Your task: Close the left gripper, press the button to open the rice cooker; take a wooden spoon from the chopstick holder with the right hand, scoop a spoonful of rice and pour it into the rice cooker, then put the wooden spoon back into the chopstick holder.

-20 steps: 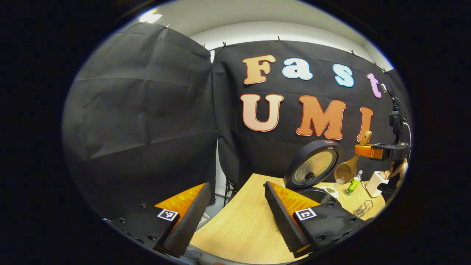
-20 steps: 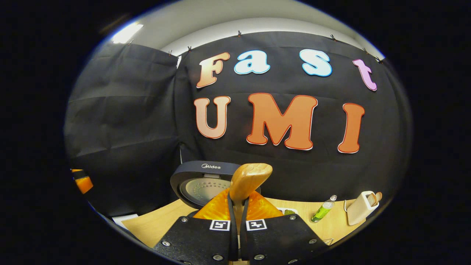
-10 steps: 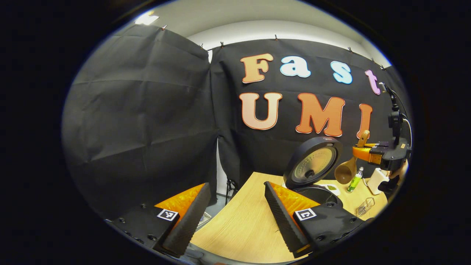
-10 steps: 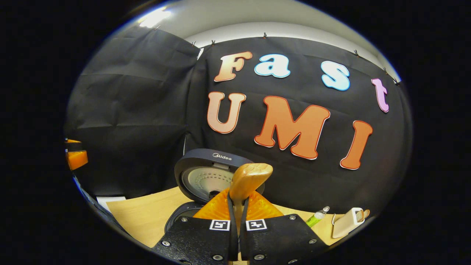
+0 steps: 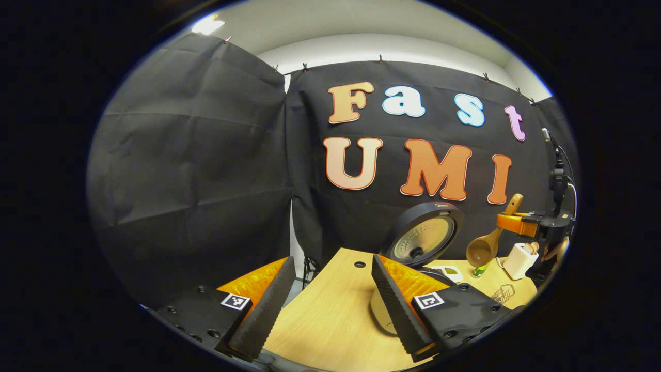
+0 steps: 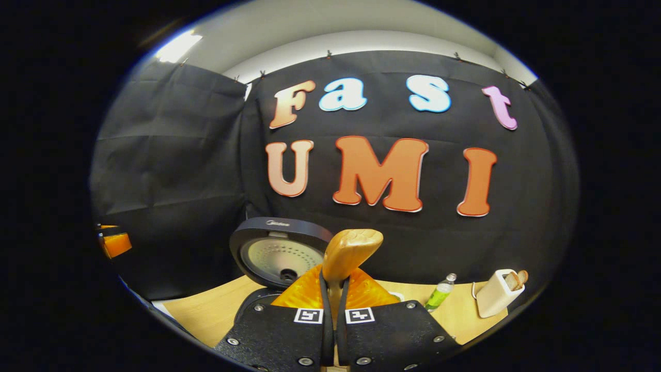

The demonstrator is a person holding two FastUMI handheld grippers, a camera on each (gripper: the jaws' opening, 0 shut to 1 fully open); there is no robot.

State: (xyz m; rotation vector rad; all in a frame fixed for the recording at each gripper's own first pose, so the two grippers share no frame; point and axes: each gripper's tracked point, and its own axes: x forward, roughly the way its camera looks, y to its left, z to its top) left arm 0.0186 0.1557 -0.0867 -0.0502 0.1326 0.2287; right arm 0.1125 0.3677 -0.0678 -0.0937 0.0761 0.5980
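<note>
Left gripper (image 5: 330, 305) is spread wide, nothing between its fingers, hanging above the near left part of the wooden table (image 5: 330, 315). In the left gripper view the rice cooker (image 5: 426, 243) sits right of centre on the table with its round lid swung up and standing open; the pot opening is partly hidden behind the right finger.

Right gripper (image 6: 334, 289) is pinched tight on the wooden spoon (image 6: 348, 253), both fingers pressing its handle, handle end sticking up between them. Left gripper view shows that same gripper (image 5: 516, 223) far right, held in a hand (image 5: 555, 250), with the spoon (image 5: 485, 245) slanting down-left, bowl low and handle tip up. The bowl hangs in the air just right of the open lid, above the table; can't tell if any rice is in it.

Chopstick holder (image 6: 497, 299), a pale box, stands on the far right of the table in the right gripper view, something wooden poking out its top. It sits right of the green bottle (image 6: 439, 295). In the left gripper view the holder (image 5: 519, 260) is below the right gripper, near a small wire rack (image 5: 500, 294) and a small white dish (image 5: 448, 272) by the cooker.

Open cooker (image 6: 279, 256) is left of the spoon handle in the right gripper view. The left gripper shows at that view's far left edge (image 6: 114, 243).
</note>
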